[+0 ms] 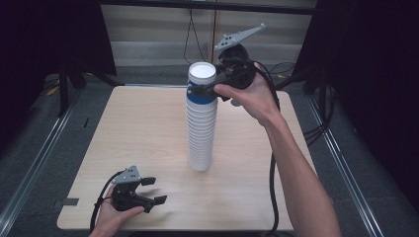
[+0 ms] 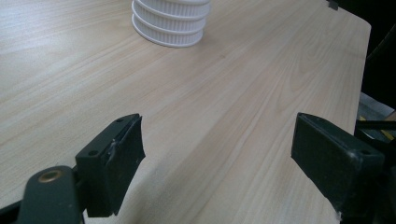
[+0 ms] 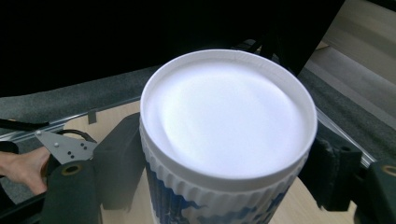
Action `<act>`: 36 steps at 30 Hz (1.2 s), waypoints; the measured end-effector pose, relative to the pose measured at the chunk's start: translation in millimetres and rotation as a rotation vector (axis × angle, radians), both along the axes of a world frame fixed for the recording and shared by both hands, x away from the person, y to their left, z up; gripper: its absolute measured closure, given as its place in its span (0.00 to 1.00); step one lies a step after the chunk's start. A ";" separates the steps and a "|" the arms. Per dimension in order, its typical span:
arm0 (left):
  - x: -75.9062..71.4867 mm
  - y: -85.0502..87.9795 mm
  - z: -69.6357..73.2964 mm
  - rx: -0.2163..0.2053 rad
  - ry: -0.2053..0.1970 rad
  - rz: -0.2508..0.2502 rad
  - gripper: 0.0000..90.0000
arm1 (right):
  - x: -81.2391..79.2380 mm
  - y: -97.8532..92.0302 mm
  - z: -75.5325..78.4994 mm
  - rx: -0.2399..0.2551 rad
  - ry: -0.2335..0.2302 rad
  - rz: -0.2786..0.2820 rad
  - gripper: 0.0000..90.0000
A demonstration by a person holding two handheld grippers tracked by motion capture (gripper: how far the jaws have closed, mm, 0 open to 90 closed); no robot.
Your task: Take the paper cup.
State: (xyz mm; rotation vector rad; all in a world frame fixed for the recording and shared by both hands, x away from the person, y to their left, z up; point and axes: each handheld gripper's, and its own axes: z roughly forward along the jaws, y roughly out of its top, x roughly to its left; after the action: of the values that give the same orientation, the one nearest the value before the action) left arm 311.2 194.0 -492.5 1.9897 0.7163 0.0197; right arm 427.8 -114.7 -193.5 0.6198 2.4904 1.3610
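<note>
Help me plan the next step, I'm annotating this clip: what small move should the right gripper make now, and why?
Probably lift straight up. The right gripper has its jaws on both sides of the top cup, apparently pressing just under its rim, atop the stack. A straight pull should free that cup without tipping the stack. The left gripper rests open on the table, away from the stack.

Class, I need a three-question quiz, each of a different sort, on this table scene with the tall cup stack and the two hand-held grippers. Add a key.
1. True or false: the left gripper holds a cup.
2. Where does the right gripper meet the cup stack? A) at its base B) at the top cup C) midway down
3. Fill in: the stack stands upright on the wooden ____.

Key
1. False: its jaws stand open above the bare table, near the front edge.
2. B: one jaw sits on either side of the top cup, just under its rim.
3. table
</note>
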 end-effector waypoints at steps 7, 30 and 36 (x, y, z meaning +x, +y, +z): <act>-0.2 -1.3 -0.3 -0.004 0.006 0.001 0.19 | -0.5 0.7 -0.8 0.009 -0.011 0.010 0.28; 0.9 -1.7 -0.8 -0.006 0.016 -0.005 0.21 | -1.9 -4.0 5.7 0.087 -0.056 0.004 0.29; 0.7 -5.5 -1.4 -0.002 0.018 -0.022 0.21 | -3.6 -5.4 8.2 0.111 -0.079 0.000 0.29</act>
State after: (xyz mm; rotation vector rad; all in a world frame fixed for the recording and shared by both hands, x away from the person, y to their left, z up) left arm 311.9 188.5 -493.9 1.9976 0.7058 -0.0118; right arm 424.2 -120.1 -185.3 0.5761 2.3663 1.5015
